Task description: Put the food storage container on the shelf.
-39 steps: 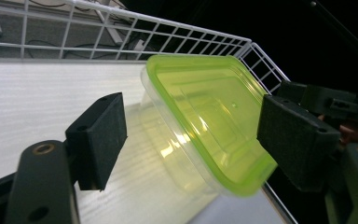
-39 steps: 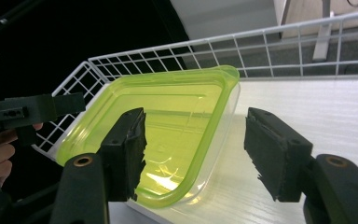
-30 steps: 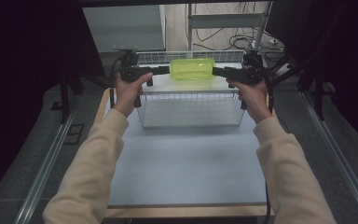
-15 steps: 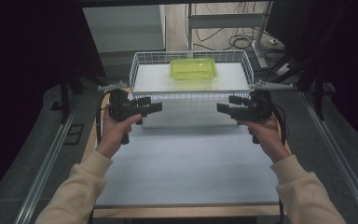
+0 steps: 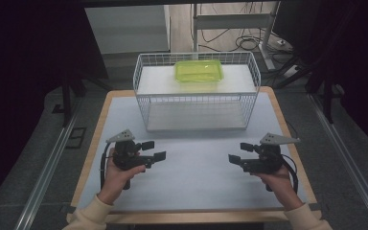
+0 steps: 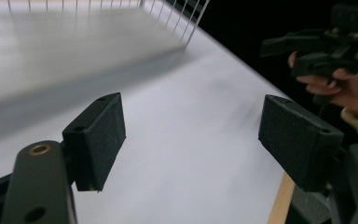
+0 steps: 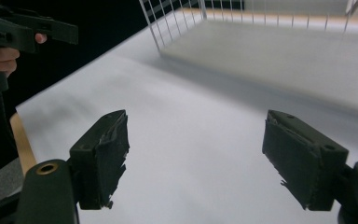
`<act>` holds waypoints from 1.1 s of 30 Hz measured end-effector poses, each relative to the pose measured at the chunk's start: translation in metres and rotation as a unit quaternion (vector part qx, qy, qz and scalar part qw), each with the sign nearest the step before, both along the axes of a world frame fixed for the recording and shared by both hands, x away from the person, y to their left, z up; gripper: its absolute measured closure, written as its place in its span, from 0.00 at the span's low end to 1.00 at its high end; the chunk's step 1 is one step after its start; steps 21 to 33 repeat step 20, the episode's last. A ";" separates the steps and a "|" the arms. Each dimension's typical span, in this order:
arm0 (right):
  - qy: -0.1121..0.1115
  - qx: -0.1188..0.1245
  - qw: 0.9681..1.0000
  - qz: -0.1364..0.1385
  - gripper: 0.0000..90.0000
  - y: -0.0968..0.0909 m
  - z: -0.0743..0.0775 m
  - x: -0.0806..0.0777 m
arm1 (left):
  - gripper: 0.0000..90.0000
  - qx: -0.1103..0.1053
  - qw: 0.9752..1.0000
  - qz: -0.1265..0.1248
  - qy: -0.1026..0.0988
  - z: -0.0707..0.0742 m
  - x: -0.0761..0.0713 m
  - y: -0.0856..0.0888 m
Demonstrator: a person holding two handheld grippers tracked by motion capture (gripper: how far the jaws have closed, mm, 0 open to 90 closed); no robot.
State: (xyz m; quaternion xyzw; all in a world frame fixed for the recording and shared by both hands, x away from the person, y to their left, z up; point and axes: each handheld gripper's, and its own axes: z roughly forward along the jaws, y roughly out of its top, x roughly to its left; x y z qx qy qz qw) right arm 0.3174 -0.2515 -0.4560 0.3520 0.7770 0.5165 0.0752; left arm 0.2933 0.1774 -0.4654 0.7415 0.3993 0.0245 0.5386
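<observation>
A white wire basket (image 5: pixel 196 111) stands at the far side of the table, with a yellow-green plastic container (image 5: pixel 198 70) inside it toward the back. My left gripper (image 5: pixel 154 150) hovers open over the near left of the table, jaws pointing right, nothing between them. My right gripper (image 5: pixel 240 153) hovers open at the near right, jaws pointing left, also empty. In the left gripper view its jaws stand wide apart (image 6: pixel 191 133) with the other gripper (image 6: pixel 321 44) beyond. The right gripper view shows its own spread jaws (image 7: pixel 196 154) and the basket's corner (image 7: pixel 168 28).
The table (image 5: pixel 191 163) has a white mat on top with a wooden edge. Metal rails (image 5: pixel 43 177) run along both sides on the floor. A desk frame and cables (image 5: pixel 249 38) lie beyond the basket.
Both grippers have pulled back from the basket's sides toward the near edge of the table. The basket with the container stays where it was set.
</observation>
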 end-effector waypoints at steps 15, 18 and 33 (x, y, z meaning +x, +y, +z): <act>0.007 -0.024 1.000 -0.013 0.23 -0.002 -0.023 -0.003 | 0.25 0.013 1.000 -0.002 0.026 -0.023 -0.001 -0.004; -0.006 -0.030 0.999 -0.015 0.21 -0.003 -0.024 -0.005 | 0.25 0.015 1.000 0.000 0.027 -0.024 0.000 -0.005; -0.010 -0.037 0.999 -0.015 0.19 -0.003 -0.024 -0.007 | 0.25 0.017 0.999 0.002 0.029 -0.027 0.001 -0.005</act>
